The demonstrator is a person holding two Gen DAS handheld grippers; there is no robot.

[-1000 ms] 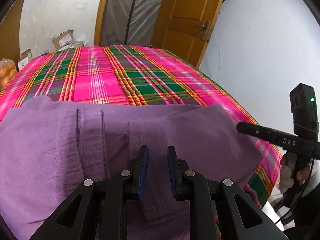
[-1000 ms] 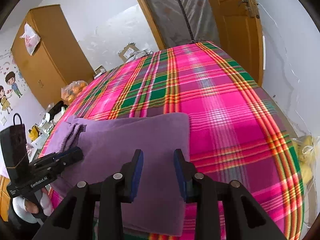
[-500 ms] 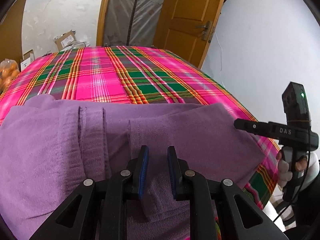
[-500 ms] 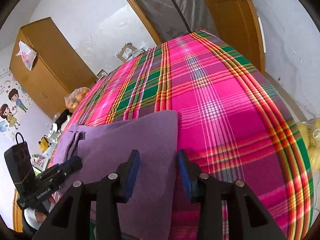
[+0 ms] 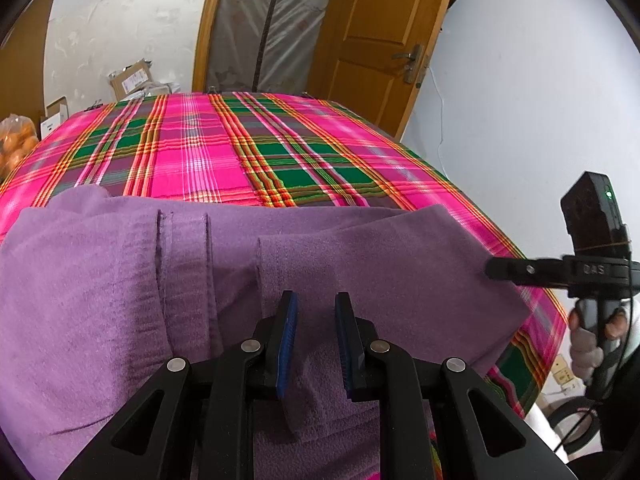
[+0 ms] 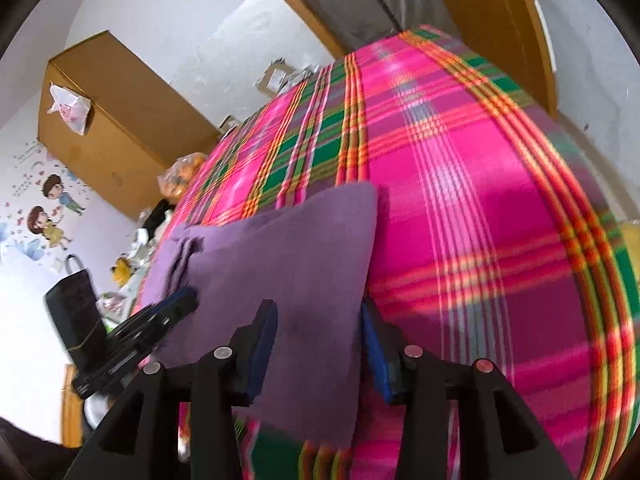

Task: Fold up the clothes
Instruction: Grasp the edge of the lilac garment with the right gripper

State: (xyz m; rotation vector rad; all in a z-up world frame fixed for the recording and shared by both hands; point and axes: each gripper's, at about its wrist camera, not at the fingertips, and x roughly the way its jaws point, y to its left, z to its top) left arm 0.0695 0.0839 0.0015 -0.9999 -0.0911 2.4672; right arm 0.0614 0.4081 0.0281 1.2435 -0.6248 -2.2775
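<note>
My left gripper (image 5: pixel 316 338) is hovering low over the purple garment (image 5: pixel 120 300), and its blue-padded fingers (image 5: pixel 289 332) are standing a little apart, pinching nothing. A narrow folded flap of the garment is running between and under them, but I cannot tell if the pads are touching the cloth.

My right gripper (image 6: pixel 318 344) is spread wider. The near right edge of the garment (image 6: pixel 296 280) is lying in the gap between its fingers: the left pad is sitting over the purple cloth and the right pad (image 6: pixel 374 348) is just beside the garment's edge, over the blanket. This view is blurred, so I cannot tell if there is contact.

The garment is a soft, fleece-like cloth, plain purple. It is already folded into a flat, wide rectangle. On the upper layer I am seeing two parallel stitched seams and a folded-over panel with a straight edge. The far left corner is bunching up slightly.

It is lying on a bed covered with a plaid blanket (image 5: pixel 208 152) in pink, green and orange, at the near edge of the bed, close to both grippers. In the left view my right gripper (image 5: pixel 516 270) is reaching in toward the garment's right corner, with a hand (image 5: pixel 596 332) on its handle.
</note>
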